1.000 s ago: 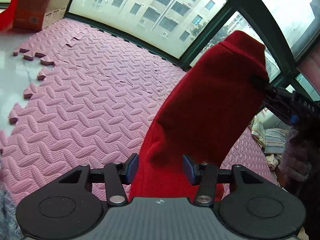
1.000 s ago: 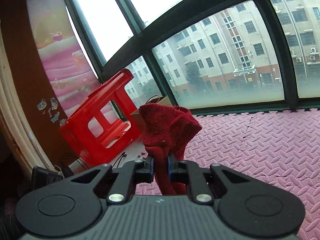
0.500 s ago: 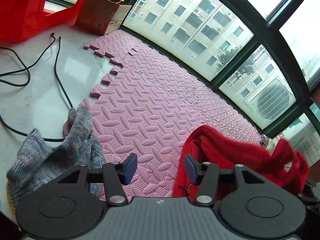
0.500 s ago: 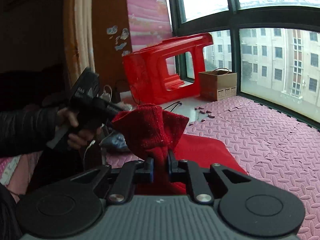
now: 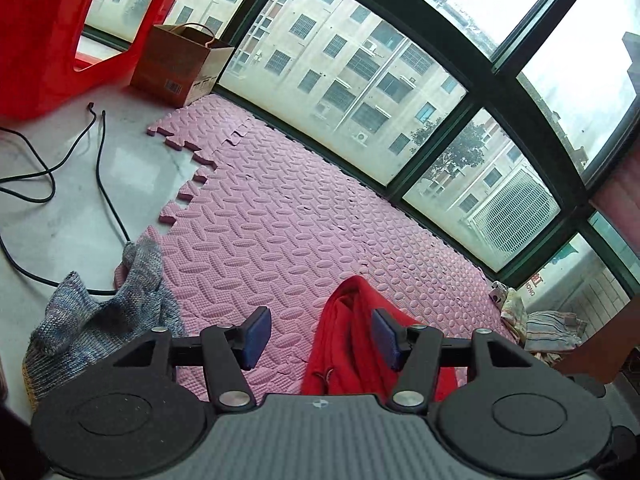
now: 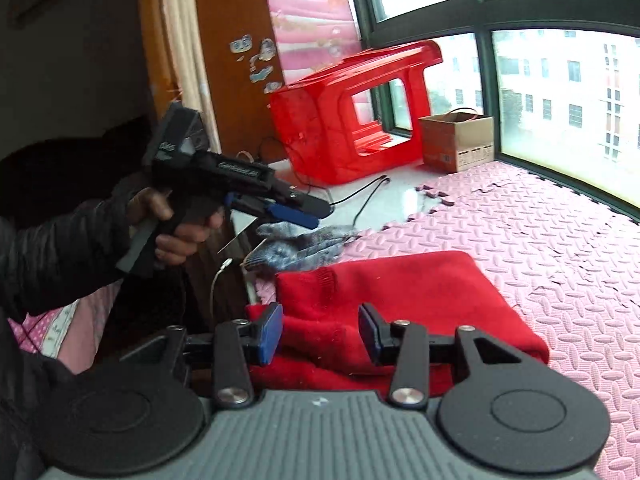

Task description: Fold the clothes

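A red knitted garment (image 6: 404, 300) lies folded on the pink foam mat (image 6: 540, 232). My right gripper (image 6: 319, 334) is open just above its near edge, holding nothing. In the left wrist view the red garment (image 5: 352, 344) lies bunched at lower right, partly behind the right finger. My left gripper (image 5: 320, 338) is open and empty above the mat (image 5: 288, 216). The left gripper (image 6: 296, 210) also shows in the right wrist view, held in a hand at left. A grey knitted garment (image 5: 92, 320) lies crumpled at the mat's left edge and shows in the right wrist view (image 6: 300, 246).
A red plastic stool (image 6: 352, 116) and a brown paper bag (image 6: 456, 140) stand by the window on the white floor. Black cables (image 5: 72, 168) trail over that floor. More folded cloth (image 5: 544, 324) lies at the far right of the mat. Windows bound the mat's far side.
My right gripper has opened and let go of the red garment, which dropped onto the mat. My left gripper has swung away from the garment, still open.
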Tool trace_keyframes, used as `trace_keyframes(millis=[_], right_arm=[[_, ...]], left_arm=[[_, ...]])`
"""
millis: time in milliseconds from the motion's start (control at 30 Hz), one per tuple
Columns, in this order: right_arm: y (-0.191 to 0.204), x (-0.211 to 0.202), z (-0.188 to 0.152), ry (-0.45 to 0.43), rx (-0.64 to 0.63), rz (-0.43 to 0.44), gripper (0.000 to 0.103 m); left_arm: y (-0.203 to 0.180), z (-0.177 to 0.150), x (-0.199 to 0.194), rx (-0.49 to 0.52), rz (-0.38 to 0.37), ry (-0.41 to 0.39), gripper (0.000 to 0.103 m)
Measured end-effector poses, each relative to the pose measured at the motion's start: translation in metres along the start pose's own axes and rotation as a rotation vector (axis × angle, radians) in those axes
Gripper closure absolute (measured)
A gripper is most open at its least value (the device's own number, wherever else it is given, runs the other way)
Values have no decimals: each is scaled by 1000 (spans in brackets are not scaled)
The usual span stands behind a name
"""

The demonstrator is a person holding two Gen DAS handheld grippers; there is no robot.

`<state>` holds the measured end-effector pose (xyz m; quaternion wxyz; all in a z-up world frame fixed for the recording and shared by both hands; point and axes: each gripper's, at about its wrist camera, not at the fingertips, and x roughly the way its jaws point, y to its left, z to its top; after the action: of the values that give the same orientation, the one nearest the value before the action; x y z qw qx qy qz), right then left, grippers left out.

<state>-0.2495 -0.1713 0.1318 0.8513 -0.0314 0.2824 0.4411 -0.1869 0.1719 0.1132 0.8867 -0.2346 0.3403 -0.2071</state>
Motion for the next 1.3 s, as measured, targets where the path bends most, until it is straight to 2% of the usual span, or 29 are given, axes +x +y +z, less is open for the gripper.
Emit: trace_keyframes(millis=[133, 300, 400, 533, 667, 767, 900, 1033, 1167, 1300], right_arm=[[-12, 19, -3, 27, 51, -99, 61], [-6, 29, -15, 61, 37, -92, 61], [2, 31, -21, 74, 20, -82, 61], [9, 34, -30, 93, 3, -85, 61], [12, 41, -42, 116, -5, -79, 61], [10, 44, -45, 115, 11, -70, 61], [-1, 28, -33, 83, 62, -60, 62], [-25, 20, -18, 47, 88, -152, 61], [-59, 33, -4, 6, 134, -254, 61], [-89, 57, -3, 20, 162, -330, 61]], left_arm=[[-35, -4, 5, 46, -90, 8, 43], [-74, -17, 24, 90, -205, 55, 43], [-84, -28, 43, 83, -236, 100, 45], [-79, -44, 61, 63, -199, 148, 45], [-62, -54, 59, 49, -130, 139, 44], [-45, -59, 55, -3, -124, 141, 44], [-43, -60, 49, 14, -134, 122, 44], [-45, -61, 48, 31, -141, 121, 44], [-52, -65, 46, 86, -129, 116, 43], [-56, -70, 46, 133, -115, 119, 43]])
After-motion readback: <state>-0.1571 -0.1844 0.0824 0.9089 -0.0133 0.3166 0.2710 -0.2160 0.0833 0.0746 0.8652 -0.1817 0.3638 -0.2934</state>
